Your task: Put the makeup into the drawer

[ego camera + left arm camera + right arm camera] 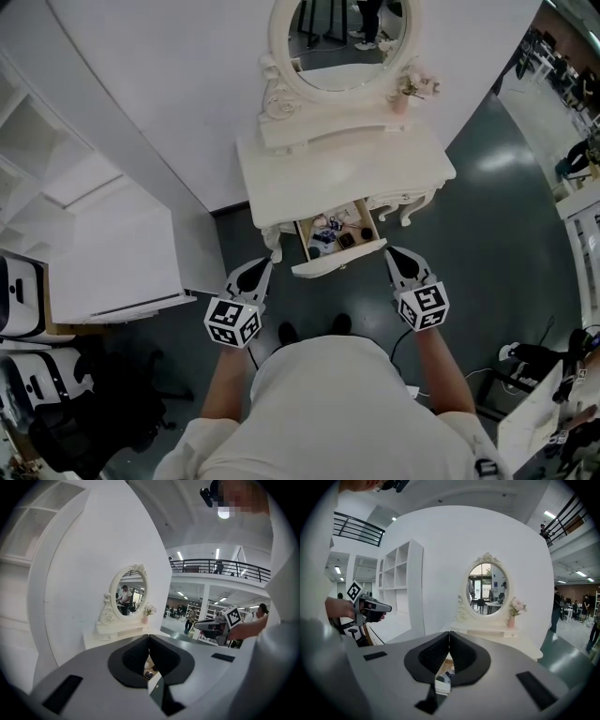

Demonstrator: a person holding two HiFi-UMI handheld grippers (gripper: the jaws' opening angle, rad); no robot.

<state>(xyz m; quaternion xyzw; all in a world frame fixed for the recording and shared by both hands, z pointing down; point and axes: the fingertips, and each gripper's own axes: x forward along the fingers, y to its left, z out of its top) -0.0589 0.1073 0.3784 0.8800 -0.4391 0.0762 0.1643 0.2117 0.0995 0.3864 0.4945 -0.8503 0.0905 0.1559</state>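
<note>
place: staged studio hall | cues: dressing table [339,171], mezzanine railing [206,566]

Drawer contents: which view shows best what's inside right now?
Head view: it looks down into the open drawer, with the makeup items lying in plain sight. Both gripper views catch only a sliver of the drawer low in frame, behind closed jaws.

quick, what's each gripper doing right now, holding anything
left gripper: closed, holding nothing
right gripper: closed, holding nothing
</note>
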